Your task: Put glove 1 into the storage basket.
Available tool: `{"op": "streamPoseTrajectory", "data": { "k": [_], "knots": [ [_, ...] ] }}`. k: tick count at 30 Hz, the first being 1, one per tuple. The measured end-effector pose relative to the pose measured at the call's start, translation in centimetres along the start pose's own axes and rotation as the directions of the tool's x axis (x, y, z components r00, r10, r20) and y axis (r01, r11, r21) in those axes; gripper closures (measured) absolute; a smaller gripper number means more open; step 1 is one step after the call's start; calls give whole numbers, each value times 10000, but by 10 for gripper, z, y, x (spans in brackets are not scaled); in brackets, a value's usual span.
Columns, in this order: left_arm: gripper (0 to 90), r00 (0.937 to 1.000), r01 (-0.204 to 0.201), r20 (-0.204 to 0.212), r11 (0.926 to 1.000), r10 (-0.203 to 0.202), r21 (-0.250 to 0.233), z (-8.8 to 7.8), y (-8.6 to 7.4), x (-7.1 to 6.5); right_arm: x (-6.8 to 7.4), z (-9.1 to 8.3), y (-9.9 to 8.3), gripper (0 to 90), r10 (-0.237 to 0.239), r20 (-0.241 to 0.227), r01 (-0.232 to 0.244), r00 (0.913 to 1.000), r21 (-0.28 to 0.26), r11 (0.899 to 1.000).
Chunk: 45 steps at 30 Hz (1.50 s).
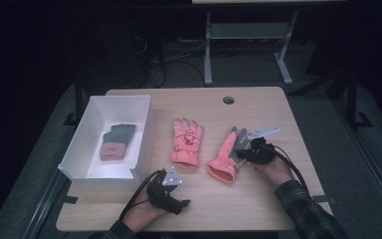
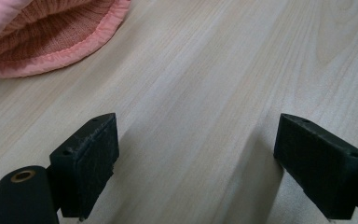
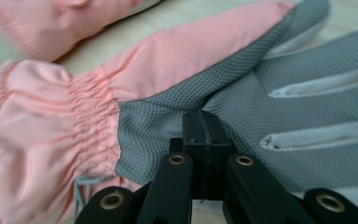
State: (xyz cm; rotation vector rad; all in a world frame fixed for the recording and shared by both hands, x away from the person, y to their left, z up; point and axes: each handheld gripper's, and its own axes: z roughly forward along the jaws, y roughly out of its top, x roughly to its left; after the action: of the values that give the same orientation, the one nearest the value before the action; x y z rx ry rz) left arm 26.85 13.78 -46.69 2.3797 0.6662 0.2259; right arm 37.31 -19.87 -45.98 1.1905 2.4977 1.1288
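Two pink winter gloves lie mid-table. One glove (image 1: 186,142) lies back up and shows a red pattern. The other glove (image 1: 225,158) lies palm up, its palm grey (image 3: 270,88). My right gripper (image 1: 248,153) (image 3: 204,128) is shut, jaws pressed together, with its tip low over that grey palm near the gathered pink cuff; I see no fabric between the pads. My left gripper (image 1: 180,203) (image 2: 198,163) rests open on bare wood near the front edge, nothing between its pads. A pink glove cuff (image 2: 46,42) with knit lining lies just beyond it.
A white open box (image 1: 146,129) stands at the table's left with a grey and pink knit glove (image 1: 117,142) inside. A round cable hole (image 1: 228,100) sits near the far edge. A white table frame (image 1: 248,35) stands on the floor beyond.
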Motion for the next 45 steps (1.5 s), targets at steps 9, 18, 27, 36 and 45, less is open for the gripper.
{"op": "streamPoseTrajectory", "data": {
  "k": [9,18,27,36,45],
  "knots": [
    [132,10000,-18,18,10000,18,41,0,1,0,38,-9,-17,900,-301,-145,303,9994,181,9994],
    [130,10000,17,-2,10000,-17,-31,1,1,1,67,-22,-32,900,-388,-209,394,9990,296,9988],
    [138,9987,500,46,9986,-501,158,1,6,1,56,-43,-33,545,-376,-203,363,9991,-612,9975],
    [157,9958,900,148,9959,-900,7,-6,21,3,32,-63,-64,262,-413,977,504,9944,-923,9945],
    [150,9917,1273,220,9913,-1267,-330,-7,38,10,12,-70,-91,194,129,1291,-48,9915,-634,9980]
  ]
}}
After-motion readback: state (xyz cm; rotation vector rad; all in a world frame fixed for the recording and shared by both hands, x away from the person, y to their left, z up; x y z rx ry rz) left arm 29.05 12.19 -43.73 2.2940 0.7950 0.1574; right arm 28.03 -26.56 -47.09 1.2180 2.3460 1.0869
